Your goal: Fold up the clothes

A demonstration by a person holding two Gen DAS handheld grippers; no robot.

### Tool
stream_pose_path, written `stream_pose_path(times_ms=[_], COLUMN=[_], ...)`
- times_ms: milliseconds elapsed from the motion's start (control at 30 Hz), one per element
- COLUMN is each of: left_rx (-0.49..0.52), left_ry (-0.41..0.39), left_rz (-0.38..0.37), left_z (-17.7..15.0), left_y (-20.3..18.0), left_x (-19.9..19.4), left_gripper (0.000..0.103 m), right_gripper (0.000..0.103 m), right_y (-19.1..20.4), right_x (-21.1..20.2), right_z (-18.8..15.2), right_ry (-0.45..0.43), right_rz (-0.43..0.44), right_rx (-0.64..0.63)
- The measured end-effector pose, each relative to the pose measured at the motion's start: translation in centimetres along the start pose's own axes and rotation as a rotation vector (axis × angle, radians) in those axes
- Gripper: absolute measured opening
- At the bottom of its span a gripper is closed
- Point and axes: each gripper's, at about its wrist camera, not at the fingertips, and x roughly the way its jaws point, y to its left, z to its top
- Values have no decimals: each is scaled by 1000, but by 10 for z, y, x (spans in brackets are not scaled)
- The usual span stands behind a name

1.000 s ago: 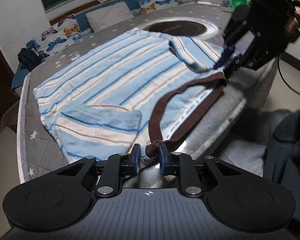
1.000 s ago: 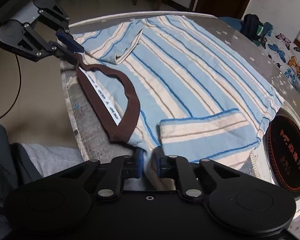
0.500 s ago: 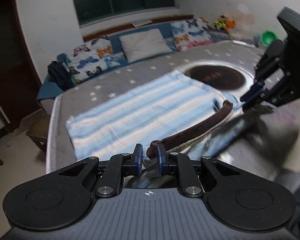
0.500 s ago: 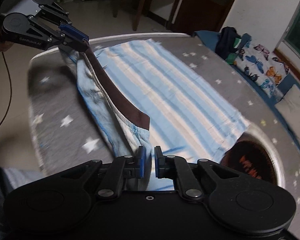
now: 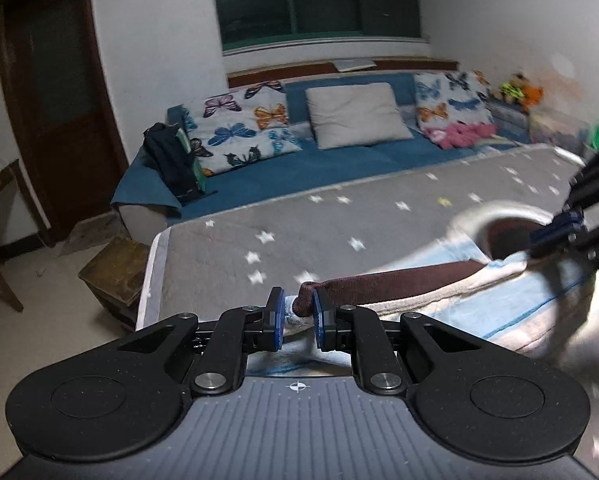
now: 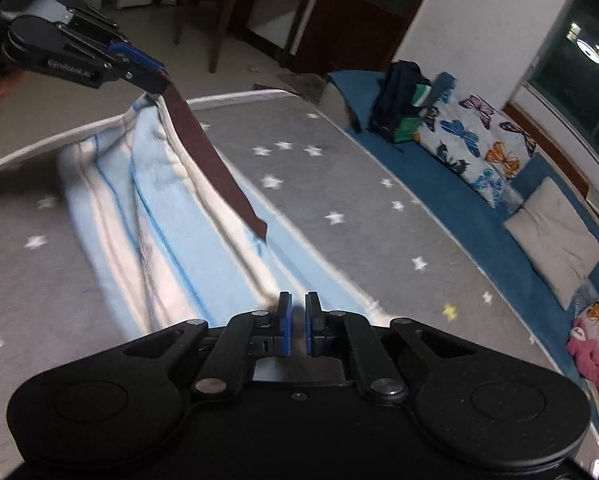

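A blue and white striped garment (image 6: 159, 220) with a brown neck band (image 5: 399, 278) hangs lifted over the grey star-print mattress (image 5: 299, 216). My left gripper (image 5: 297, 314) is shut on one end of the brown band; it also shows in the right wrist view (image 6: 155, 74). My right gripper (image 6: 295, 320) is shut on the garment's other shoulder; it also shows in the left wrist view (image 5: 551, 236). The band (image 6: 215, 164) is stretched taut between the two grippers. The garment's lower part is hidden under the grippers.
A blue sofa (image 5: 339, 156) with butterfly cushions (image 5: 239, 128) and a grey pillow (image 5: 355, 116) runs behind the mattress. A dark bag (image 5: 171, 160) sits at its left end. A small wooden stool (image 5: 115, 268) stands by the mattress corner. A brown door (image 5: 55, 92) is at left.
Both grippers have lifted the neck end of the garment up and carried it across the mattress, away from the near edge. The garment, flat a second ago, now hangs bunched between them.
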Motion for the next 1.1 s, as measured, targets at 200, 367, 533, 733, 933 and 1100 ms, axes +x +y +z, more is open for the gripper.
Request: stream_pose_path(times_ms=[200,367,533,733,933,1100], left_rx=[-68,-93,-91,-108,-122,-149], left_ry=[59,136,158,138,176,220], left_rz=[29,27,47,76,123,131], left_z=[18,9,-2,-16,-35,-50], left_y=[21,30,39,57,73,82], left_x=[72,113,117,95,82,84], left_gripper=[15,17,20,34,37,40], right_gripper=[7,14,44,44,6,22], right_y=[-35,-47,-46,-52,-53,-63], right_x=[54,82,92,101,97,93], right_z=[-1,-16,-27,-34,-36,-43], right_ry=[34,63,94,125,110,101], right_rz=[-26,26,38,75,12,19], right_rx=[69,136,190,291,316,382])
